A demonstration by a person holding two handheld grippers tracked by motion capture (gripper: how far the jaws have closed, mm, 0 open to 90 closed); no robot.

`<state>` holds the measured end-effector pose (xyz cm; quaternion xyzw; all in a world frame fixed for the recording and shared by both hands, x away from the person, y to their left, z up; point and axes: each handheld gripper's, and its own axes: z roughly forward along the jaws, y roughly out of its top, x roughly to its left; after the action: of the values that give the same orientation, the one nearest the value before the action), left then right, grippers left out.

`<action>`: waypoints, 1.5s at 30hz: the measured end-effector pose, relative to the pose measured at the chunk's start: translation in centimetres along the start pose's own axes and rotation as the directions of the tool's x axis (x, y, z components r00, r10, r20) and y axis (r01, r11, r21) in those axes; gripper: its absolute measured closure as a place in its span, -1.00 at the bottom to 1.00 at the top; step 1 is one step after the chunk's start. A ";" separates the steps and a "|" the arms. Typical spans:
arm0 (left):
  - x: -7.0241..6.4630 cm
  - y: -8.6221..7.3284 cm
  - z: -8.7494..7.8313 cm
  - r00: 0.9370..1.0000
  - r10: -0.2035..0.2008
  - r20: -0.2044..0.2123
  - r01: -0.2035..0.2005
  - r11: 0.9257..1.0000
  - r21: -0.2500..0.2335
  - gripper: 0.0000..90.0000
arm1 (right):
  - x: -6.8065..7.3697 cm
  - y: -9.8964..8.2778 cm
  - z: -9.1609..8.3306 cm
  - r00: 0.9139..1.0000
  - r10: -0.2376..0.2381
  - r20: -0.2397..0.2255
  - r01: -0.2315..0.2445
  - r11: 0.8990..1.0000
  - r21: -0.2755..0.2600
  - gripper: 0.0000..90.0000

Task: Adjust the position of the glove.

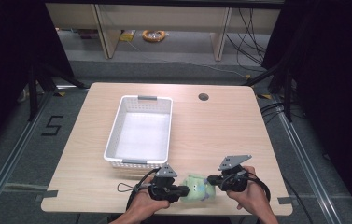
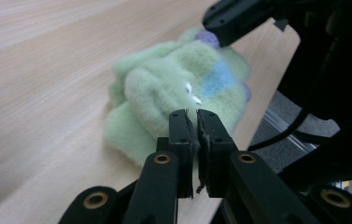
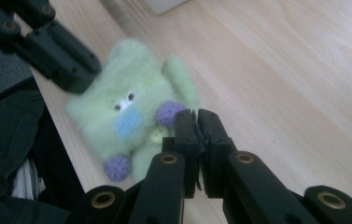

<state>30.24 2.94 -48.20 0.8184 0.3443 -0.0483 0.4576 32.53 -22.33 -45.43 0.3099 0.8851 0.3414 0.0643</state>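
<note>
Both hands sit at the table's six o'clock edge: left gripper (image 1: 186,190) and right gripper (image 1: 209,179), jaws pressed together, flank the green plush toy (image 1: 199,188); white basket (image 1: 117,122) at eleven o'clock.

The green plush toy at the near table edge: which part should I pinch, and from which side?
The green plush toy lies flat between the left gripper and right gripper, both shut. It is probably best to open the right gripper and pinch the thin arm that sticks out from the right; the soft body looks too broad. The basket stands behind.
</note>
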 end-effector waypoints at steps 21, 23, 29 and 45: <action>0.8 -1.0 -0.7 0.999 -0.032 -0.028 0.032 0.999 0.001 0.43 | -0.4 -1.1 0.7 0.994 0.111 0.015 -0.111 0.994 0.023 0.32; 1.1 -1.0 -0.8 0.997 -0.061 -0.043 0.060 0.998 -0.014 0.26 | -0.4 -1.4 0.8 0.988 0.153 0.015 -0.153 0.988 -0.003 0.21; 1.4 -1.0 0.2 0.990 -0.116 -0.079 0.118 0.993 0.015 0.00 | -0.9 -2.2 1.5 0.976 0.217 -0.013 -0.217 0.976 0.025 0.08; 2.0 -1.3 2.1 0.988 -0.144 -0.058 0.146 0.988 0.048 0.02 | -1.9 -3.3 2.8 0.939 0.330 -0.096 -0.327 0.944 0.050 0.11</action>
<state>31.43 2.77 -51.17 0.8039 0.4138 -0.0682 0.4217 33.24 -23.79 -49.84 0.4361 0.8287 0.3481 -0.0446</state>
